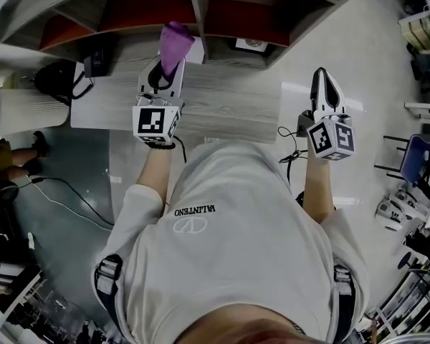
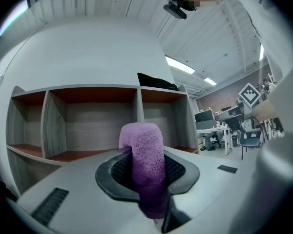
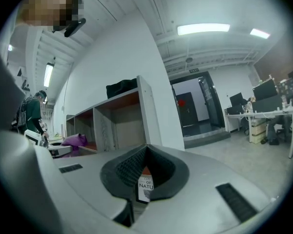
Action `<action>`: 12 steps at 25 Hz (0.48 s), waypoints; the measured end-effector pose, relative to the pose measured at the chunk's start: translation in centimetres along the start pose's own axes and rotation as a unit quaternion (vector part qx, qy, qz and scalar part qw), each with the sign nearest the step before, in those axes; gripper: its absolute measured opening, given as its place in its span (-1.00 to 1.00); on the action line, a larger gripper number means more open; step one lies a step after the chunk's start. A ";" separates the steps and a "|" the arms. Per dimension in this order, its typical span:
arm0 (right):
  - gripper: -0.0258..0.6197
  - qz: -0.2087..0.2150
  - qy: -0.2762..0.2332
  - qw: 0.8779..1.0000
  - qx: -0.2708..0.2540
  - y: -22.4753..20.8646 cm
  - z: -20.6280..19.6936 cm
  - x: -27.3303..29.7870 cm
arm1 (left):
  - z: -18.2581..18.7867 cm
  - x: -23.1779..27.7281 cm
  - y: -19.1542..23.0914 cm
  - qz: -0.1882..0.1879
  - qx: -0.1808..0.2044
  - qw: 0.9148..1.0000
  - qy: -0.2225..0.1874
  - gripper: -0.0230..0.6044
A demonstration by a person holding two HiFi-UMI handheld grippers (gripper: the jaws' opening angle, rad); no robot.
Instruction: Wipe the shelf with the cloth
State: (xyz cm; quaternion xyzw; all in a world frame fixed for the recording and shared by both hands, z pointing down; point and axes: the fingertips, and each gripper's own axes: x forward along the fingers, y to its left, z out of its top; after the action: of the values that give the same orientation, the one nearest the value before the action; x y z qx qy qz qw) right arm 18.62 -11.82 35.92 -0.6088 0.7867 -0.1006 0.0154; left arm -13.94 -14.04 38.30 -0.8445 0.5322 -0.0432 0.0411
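Your left tool (image 1: 168, 64), clamped on the purple cloth (image 1: 175, 40), points it straight at the shelf (image 1: 198, 9) just ahead, nearer than your right tool (image 1: 322, 77), closed and empty off to the side.

The cloth (image 1: 175, 43) is purple. The shelf (image 1: 198, 6) is grey wood-grain with reddish-brown boards. The counter (image 1: 229, 110) is pale grey wood-grain. The left claw (image 1: 166, 67) and right claw (image 1: 322, 77) are white, with black-and-white square markers.

Cloth (image 2: 143, 162) purple terry, fuzzy; shelf (image 2: 93, 126) matt grey woodgrain, red-brown boards.
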 end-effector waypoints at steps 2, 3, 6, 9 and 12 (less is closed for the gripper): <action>-0.92 -0.002 -0.001 1.000 -0.001 -0.1 0.1 -0.1 | 0.5 -0.2 0.7 0.003 0.004 1.000 -0.007 -0.62; -0.92 -0.003 -0.002 1.000 -0.001 -0.2 0.2 -0.2 | 0.7 -0.2 0.9 0.004 0.007 1.000 -0.010 -0.62; -0.92 -0.008 -0.008 1.000 0.000 -0.5 0.4 -0.6 | 0.8 -0.3 1.8 0.011 0.009 1.000 -0.013 -0.62; -0.92 -0.015 -0.009 1.000 0.003 -0.9 0.4 -1.0 | 0.5 -0.5 2.4 0.019 0.006 1.000 -0.010 -0.62; -0.92 -0.021 -0.008 1.000 0.002 -1.2 0.5 -1.2 | 0.0 -0.6 2.3 0.013 0.011 1.000 -0.004 -0.62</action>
State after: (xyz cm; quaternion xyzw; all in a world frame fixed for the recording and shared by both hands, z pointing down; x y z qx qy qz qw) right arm 20.16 -10.99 35.56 -0.6262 0.7732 -0.0978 0.0208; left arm -16.24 -14.47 37.98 -0.8370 0.5428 -0.0452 0.0528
